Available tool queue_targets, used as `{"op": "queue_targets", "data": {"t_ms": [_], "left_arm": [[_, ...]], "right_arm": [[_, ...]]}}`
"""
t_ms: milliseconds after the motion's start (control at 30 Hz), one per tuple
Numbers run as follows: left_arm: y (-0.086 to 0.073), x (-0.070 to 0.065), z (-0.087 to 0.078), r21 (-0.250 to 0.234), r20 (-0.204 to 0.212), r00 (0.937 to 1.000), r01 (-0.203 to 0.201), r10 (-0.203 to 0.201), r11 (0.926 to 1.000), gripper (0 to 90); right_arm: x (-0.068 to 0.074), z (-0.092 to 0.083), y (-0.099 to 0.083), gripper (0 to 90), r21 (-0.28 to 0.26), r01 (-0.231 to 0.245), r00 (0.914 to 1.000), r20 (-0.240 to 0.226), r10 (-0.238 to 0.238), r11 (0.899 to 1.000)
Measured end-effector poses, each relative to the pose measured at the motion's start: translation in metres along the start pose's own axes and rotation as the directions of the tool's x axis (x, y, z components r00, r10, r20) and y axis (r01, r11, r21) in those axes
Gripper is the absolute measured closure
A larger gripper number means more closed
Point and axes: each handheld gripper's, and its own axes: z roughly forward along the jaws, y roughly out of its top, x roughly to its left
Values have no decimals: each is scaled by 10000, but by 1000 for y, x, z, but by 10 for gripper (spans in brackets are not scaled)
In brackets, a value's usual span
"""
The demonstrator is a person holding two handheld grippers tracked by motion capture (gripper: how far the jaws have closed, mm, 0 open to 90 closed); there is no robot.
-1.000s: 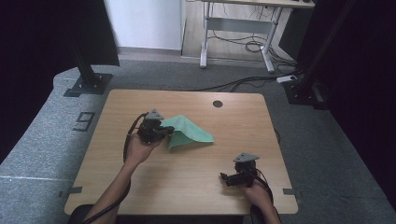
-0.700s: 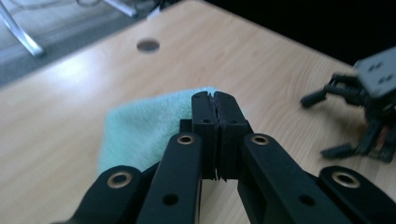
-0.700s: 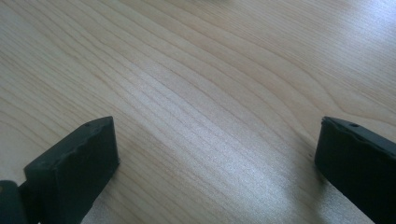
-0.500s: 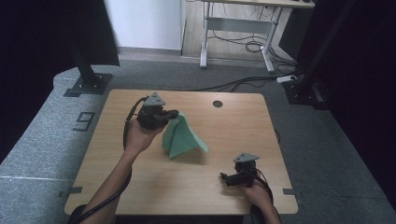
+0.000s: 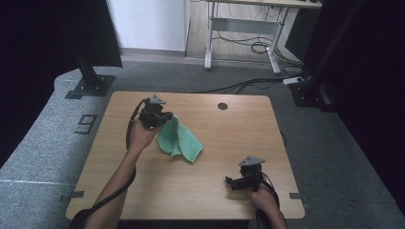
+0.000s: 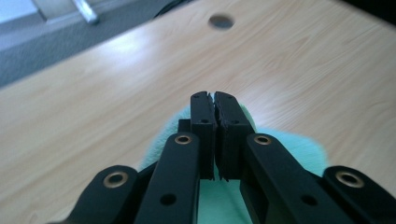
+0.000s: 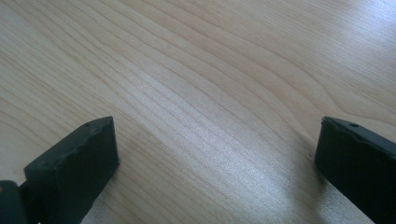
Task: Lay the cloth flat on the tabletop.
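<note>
My left gripper is pinched tight on the green cloth. The cloth hangs from it and drapes onto the middle of the table. I should keep my pinch firm and pull slowly, so the fold lands flat. My right gripper sits wide apart, holding nothing, near my edge. I count one cloth, two grippers, one table.

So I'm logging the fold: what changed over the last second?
The left gripper, fingers pinched shut on the green cloth, carried its edge toward the table's far left, lifting it into a peak, then lowering it. The right gripper stayed open at the wooden table's near right.
</note>
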Motion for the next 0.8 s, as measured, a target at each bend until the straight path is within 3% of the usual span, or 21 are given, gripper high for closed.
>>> {"op": "queue_targets", "data": {"t_ms": [167,300,367,533,633,800], "left_arm": [[-20,13,25,581,-461,9988,216,-189,9981,818],[-31,19,34,879,-970,9953,157,-71,9960,678],[-32,20,33,805,-1142,9934,183,-91,9966,566],[-32,24,14,110,-1115,9927,476,-461,9988,351],[-40,24,4,-56,-904,9933,722,-724,9974,276],[-66,19,3,226,-864,9937,737,-715,9970,194]], "right_arm": [[0,0,0,0,0,-1,10000,-1,1,10000],[0,0,0,0,-4,4,10000,-4,-4,10000],[0,0,0,0,-6,5,10000,-4,-5,10000],[0,0,0,0,-2,5,10000,-3,-5,10000],[0,0,0,0,2,-1,10000,0,1,10000],[0,0,0,0,17,-11,10000,-8,11,10000]]}}
